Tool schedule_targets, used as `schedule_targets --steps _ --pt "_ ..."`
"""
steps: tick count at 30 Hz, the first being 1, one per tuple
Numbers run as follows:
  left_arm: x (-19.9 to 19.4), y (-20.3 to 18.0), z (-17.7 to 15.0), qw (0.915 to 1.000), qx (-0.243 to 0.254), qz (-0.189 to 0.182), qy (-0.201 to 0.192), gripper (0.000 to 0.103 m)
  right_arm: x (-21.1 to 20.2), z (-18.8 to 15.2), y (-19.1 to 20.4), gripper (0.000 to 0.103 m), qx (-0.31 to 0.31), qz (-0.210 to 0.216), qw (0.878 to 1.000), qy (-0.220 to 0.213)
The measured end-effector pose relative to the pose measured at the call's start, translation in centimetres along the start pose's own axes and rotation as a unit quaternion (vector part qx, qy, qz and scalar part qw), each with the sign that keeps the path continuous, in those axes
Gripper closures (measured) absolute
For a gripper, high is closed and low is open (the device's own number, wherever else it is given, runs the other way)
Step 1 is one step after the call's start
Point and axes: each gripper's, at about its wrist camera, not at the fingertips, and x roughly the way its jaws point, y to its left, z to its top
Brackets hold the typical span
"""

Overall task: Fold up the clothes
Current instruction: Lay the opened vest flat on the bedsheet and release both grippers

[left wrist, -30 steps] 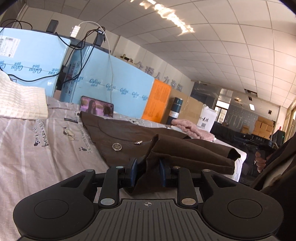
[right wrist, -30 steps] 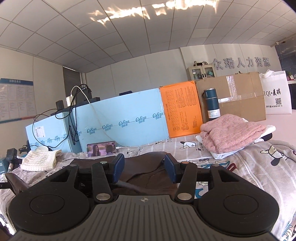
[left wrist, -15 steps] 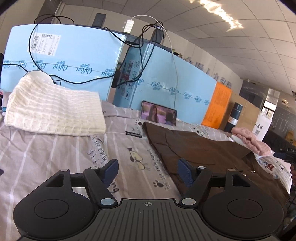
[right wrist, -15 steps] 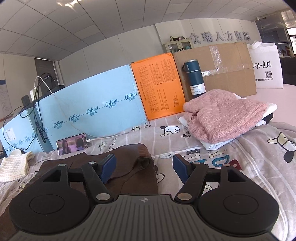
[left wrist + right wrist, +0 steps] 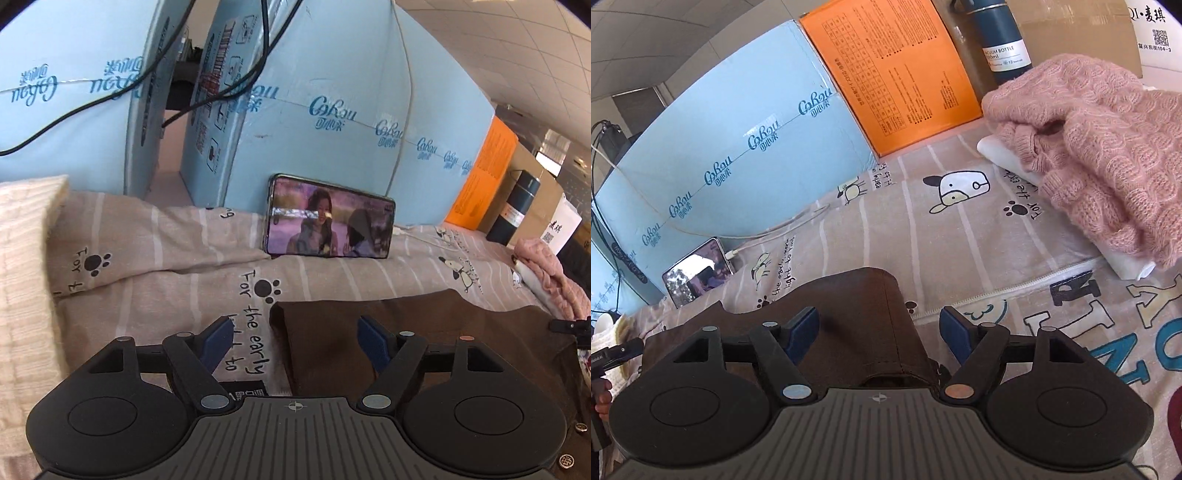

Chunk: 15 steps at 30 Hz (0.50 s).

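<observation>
One brown garment (image 5: 424, 332) lies flat on the printed bedsheet (image 5: 177, 273), its upper corner reaching forward between the spread fingers of the left gripper (image 5: 295, 334); in the right wrist view the same brown cloth (image 5: 849, 314) shows a rounded folded end just under and ahead of the right gripper (image 5: 879, 330). Both sets of tongs stand wide open with nothing clamped in them: the blue pads (image 5: 218, 338) of the left one sit over sheet on one side and brown fabric on the other, and the right one's pads (image 5: 801, 332) likewise straddle the cloth's edge and the bare sheet. Whether any finger touches the fabric cannot be told. Behind the garment a phone (image 5: 328, 218) with a lit screen leans against light blue cartons (image 5: 332, 110), a white cable (image 5: 775, 236) plugged into it. A cream knitted cloth (image 5: 22, 258) sits at the far left. To the right a pink knitted sweater (image 5: 1100, 140) rests on a white folded item (image 5: 1004, 155), near an orange box (image 5: 901, 74) and a dark blue bottle (image 5: 1001, 40).
</observation>
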Motion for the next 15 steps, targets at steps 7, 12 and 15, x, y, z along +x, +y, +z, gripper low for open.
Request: schedule_targets --steps 7,12,15 --pt "-0.2 -3.8 -1.8 0.9936 0.102 0.018 -0.043 0.097 0.5 -1.4 3.0 0.086 -0.103 0.009 0.995 0.001" --pt "-2.2 -5.9 -1.4 0.9826 0.14 0.064 -0.104 0.099 0.0 -1.0 4.9 0.091 -0.145 -0.007 0.988 -0.043" --pt "-1.8 -5.4 -0.7 0.9828 0.124 0.081 -0.11 0.099 0.4 0.0 6.0 0.093 -0.164 -0.016 0.984 -0.066"
